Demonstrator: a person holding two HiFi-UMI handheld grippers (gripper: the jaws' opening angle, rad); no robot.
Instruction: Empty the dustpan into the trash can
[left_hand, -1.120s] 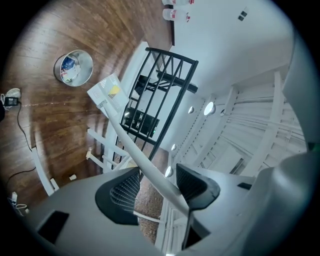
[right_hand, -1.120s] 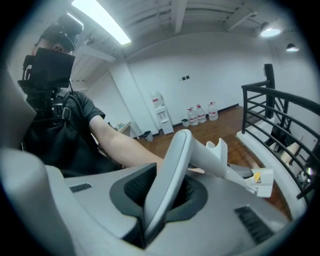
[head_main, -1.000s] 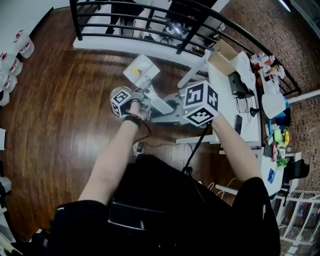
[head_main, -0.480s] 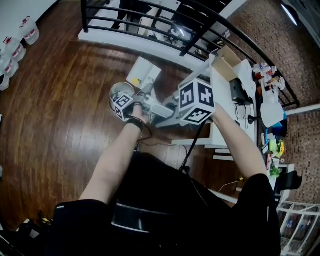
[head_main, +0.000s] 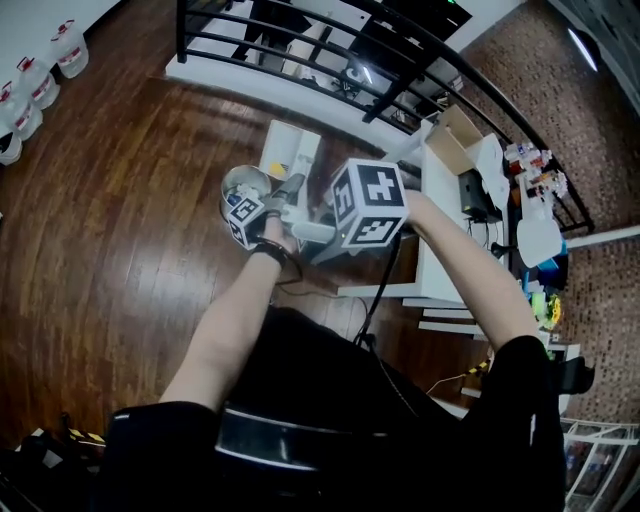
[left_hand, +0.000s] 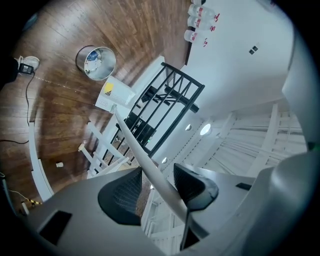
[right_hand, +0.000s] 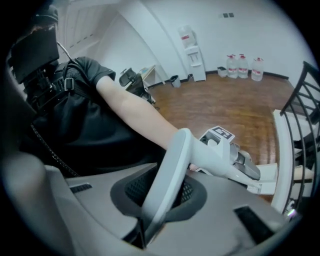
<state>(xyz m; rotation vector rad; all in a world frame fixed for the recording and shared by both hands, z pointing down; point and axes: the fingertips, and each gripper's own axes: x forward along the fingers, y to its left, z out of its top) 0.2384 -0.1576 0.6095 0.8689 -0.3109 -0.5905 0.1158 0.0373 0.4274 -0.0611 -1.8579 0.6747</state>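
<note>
A white long-handled dustpan (head_main: 285, 150) with a yellow scrap in it hangs just behind the round metal trash can (head_main: 240, 185) on the wood floor. In the left gripper view the dustpan (left_hand: 114, 95) sits beside the trash can (left_hand: 96, 62). Its thin shaft (left_hand: 135, 145) runs between the jaws of my left gripper (left_hand: 157, 182), which are closing, with slivers of gap beside the pads. My right gripper (right_hand: 160, 192) is shut on the handle's curved grip (right_hand: 172, 170). Its marker cube (head_main: 368, 203) hides its jaws in the head view.
A black railing (head_main: 330, 50) on a white ledge runs behind the dustpan. A white table (head_main: 450, 200) with boxes and clutter stands to the right. Water bottles (head_main: 40, 80) line the far left wall. A cable trails on the floor by my legs.
Both grippers and the dustpan have shifted left and lower. The right cube has closed in on the left gripper. The trash can now shows beside the left gripper, and the pan looks narrower.
</note>
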